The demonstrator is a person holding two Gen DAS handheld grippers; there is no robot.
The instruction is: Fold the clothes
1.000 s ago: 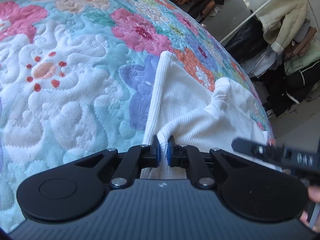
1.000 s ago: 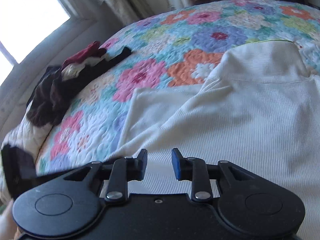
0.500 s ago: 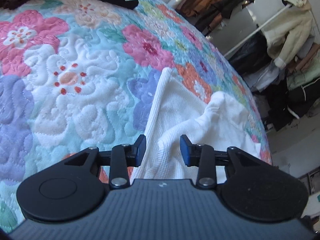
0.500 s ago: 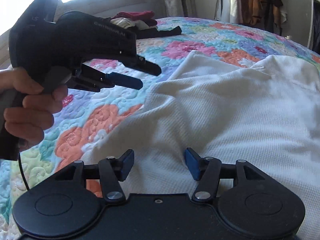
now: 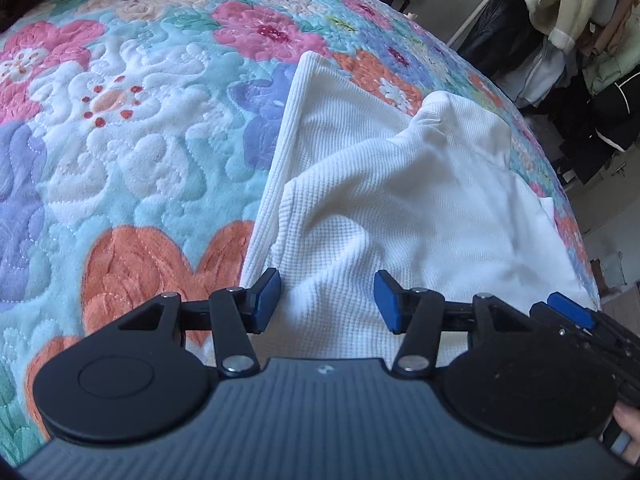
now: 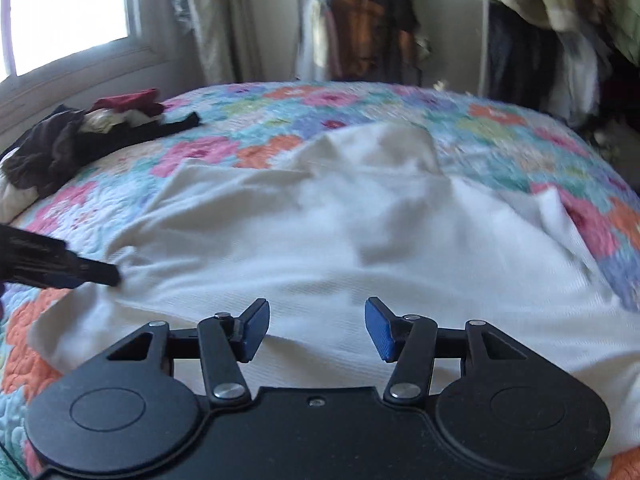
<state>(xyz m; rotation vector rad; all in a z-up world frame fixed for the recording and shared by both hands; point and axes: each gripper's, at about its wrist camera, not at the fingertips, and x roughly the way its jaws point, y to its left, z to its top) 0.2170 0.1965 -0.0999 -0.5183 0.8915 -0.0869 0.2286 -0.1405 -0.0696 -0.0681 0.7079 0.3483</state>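
Daylight enters from a window (image 6: 68,12) at upper left of the right wrist view, which is overexposed to pure white. This view is smeared by motion blur, mostly on the quilt (image 6: 500,132). The left wrist view is sharp and bright, with soft shadows in the white garment (image 5: 400,184). Both views bend strongly at edges.

Garment (image 5: 400,200): white, waffle-knit. Quilt (image 5: 140,140): aqua w/ pink, orange, lilac, white flowers. Grippers (image 5: 327,300) (image 6: 317,330): black, blue pads (image 5: 267,298). Clothes pile (image 6: 80,136): dk brown, black, maroon, cream.
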